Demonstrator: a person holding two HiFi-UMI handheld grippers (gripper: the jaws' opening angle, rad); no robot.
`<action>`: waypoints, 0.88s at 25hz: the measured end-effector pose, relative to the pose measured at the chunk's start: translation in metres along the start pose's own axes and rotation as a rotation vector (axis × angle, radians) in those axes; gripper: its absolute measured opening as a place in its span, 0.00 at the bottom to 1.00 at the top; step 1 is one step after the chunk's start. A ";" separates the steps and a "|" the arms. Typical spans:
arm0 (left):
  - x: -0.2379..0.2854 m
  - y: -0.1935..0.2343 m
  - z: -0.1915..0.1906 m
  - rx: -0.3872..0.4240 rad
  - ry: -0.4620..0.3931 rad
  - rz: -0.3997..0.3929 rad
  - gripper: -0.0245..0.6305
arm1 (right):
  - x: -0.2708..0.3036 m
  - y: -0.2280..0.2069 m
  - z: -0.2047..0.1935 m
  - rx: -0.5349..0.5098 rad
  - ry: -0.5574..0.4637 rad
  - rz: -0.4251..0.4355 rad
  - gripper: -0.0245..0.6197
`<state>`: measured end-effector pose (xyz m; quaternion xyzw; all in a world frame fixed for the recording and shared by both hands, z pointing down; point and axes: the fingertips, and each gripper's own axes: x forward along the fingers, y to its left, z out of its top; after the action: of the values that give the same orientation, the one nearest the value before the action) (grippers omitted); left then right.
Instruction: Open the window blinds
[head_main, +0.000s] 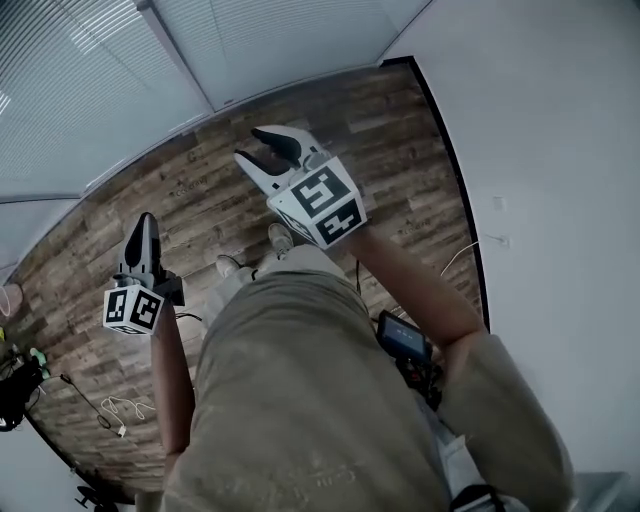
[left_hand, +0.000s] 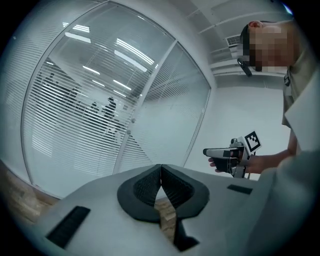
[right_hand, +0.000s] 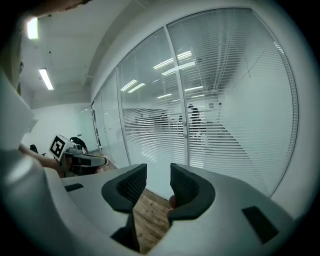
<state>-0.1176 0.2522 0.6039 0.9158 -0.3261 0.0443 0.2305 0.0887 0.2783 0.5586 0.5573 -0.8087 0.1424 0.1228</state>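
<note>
The window blinds (right_hand: 225, 110) — thin white horizontal slats on the glass wall — hang ahead of both grippers, untouched; behind them only dim shapes show. The left gripper (left_hand: 160, 169) has its ribbed dark jaws closed on nothing; the right gripper (right_hand: 158, 175) has them apart, empty. The person's torso (head_main: 300, 400) hides much of the plank floor (head_main: 200, 190).

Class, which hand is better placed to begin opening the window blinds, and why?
Right, probably. The right tongs stand open and empty, facing the white slatted window blinds, ready to grip; the left tongs are shut and would have to open first.
</note>
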 end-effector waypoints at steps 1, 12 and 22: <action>0.000 0.000 -0.001 0.002 0.002 -0.004 0.06 | -0.001 0.000 -0.002 0.001 0.002 -0.003 0.28; -0.003 0.019 0.000 0.006 0.030 -0.027 0.06 | 0.011 0.014 0.001 -0.003 0.006 -0.023 0.28; -0.015 0.049 0.020 0.018 0.041 -0.065 0.06 | 0.038 0.031 0.015 -0.032 0.060 -0.105 0.15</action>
<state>-0.1613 0.2188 0.6023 0.9268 -0.2910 0.0585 0.2299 0.0461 0.2500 0.5553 0.5925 -0.7764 0.1395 0.1631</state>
